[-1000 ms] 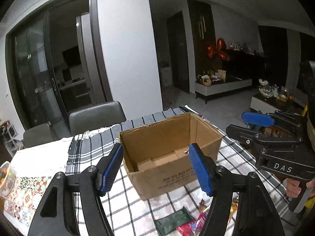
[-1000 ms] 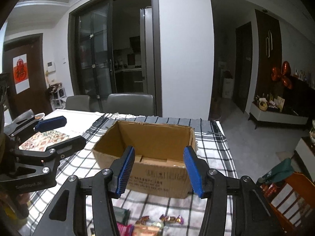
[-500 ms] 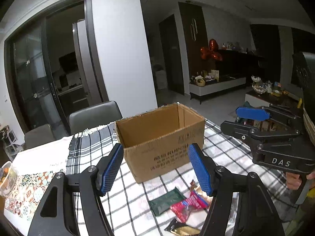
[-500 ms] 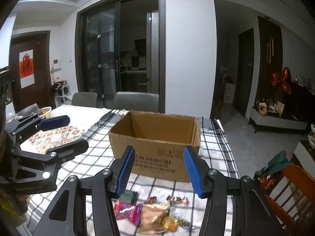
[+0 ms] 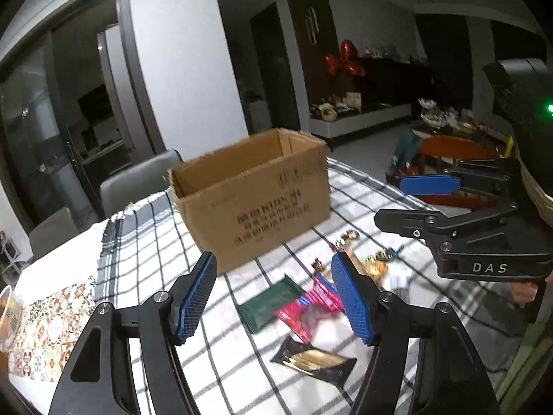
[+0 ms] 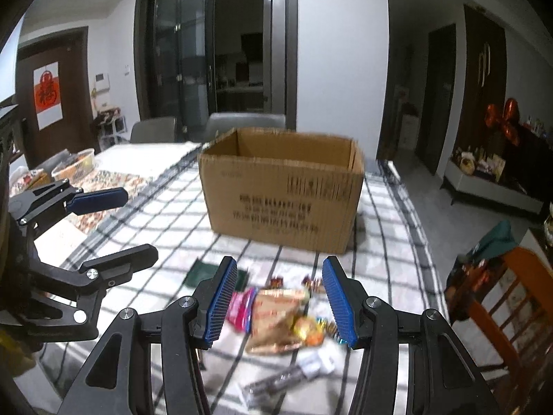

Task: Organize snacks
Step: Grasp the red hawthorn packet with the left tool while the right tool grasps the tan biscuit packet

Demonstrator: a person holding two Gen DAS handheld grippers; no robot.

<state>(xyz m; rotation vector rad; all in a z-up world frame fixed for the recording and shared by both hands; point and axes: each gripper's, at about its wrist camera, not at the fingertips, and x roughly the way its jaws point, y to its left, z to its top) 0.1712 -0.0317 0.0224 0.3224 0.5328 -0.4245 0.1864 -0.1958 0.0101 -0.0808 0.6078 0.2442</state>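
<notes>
The snacks [image 6: 276, 314] lie loose on the checked tablecloth [image 5: 145, 242] in front of the open cardboard box [image 5: 255, 190] — a green packet [image 5: 268, 306], a pink one [image 5: 311, 306], a black-and-gold one [image 5: 312, 359] among them. None is picked up yet; this looks like the approach. The left gripper [image 5: 273, 297] and right gripper [image 6: 276, 297] both hover over the pile, jaws spread and empty. Next — drop onto one packet, pinch it, carry it to the box.
</notes>
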